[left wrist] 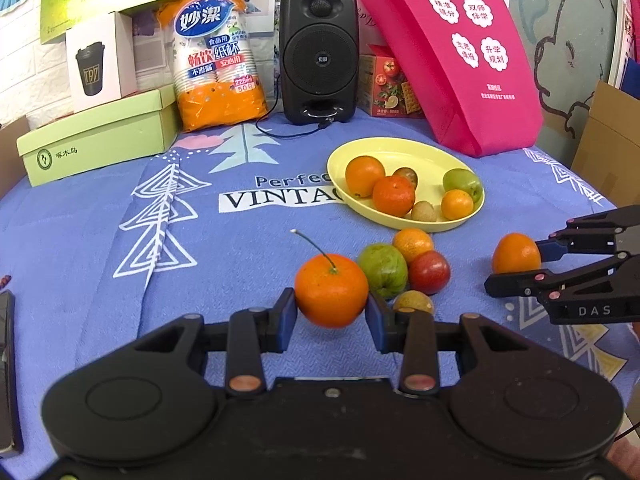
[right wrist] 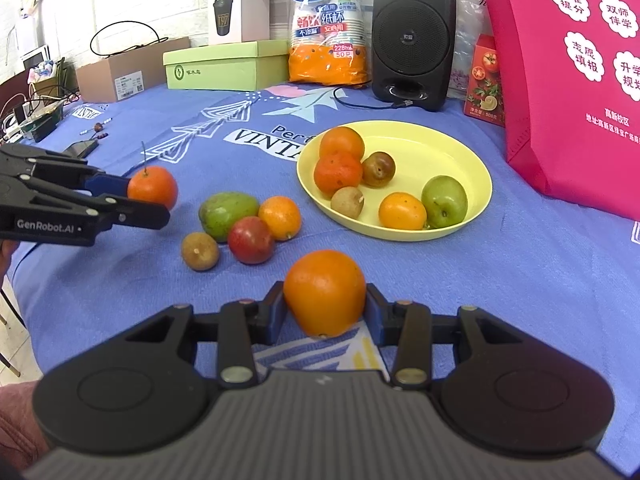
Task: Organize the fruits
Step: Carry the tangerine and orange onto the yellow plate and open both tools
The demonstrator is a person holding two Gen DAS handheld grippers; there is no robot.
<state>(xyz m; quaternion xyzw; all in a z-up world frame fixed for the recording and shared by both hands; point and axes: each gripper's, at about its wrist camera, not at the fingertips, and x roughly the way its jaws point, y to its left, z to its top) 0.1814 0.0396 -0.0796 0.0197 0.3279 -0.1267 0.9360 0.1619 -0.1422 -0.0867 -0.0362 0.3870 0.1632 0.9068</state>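
My left gripper (left wrist: 331, 312) is shut on a stemmed orange (left wrist: 331, 290), held just above the blue cloth; it also shows in the right wrist view (right wrist: 153, 188). My right gripper (right wrist: 325, 312) is shut on a plain orange (right wrist: 325, 292), which also shows in the left wrist view (left wrist: 515, 253). A yellow plate (left wrist: 404, 152) holds several fruits: oranges, a green apple (right wrist: 444, 201) and small brown fruits. Between the grippers lie a green mango (right wrist: 228, 214), a red fruit (right wrist: 251, 240), a small orange (right wrist: 280, 217) and a brown fruit (right wrist: 200, 251).
Along the back stand a green shoebox (left wrist: 96, 140), an orange pack of paper cups (left wrist: 216, 56), a black speaker (left wrist: 318, 46) with a cable, a red cracker box (left wrist: 386, 84) and a pink bag (left wrist: 452, 52). A cardboard box (right wrist: 128, 68) and a phone (right wrist: 82, 147) lie left.
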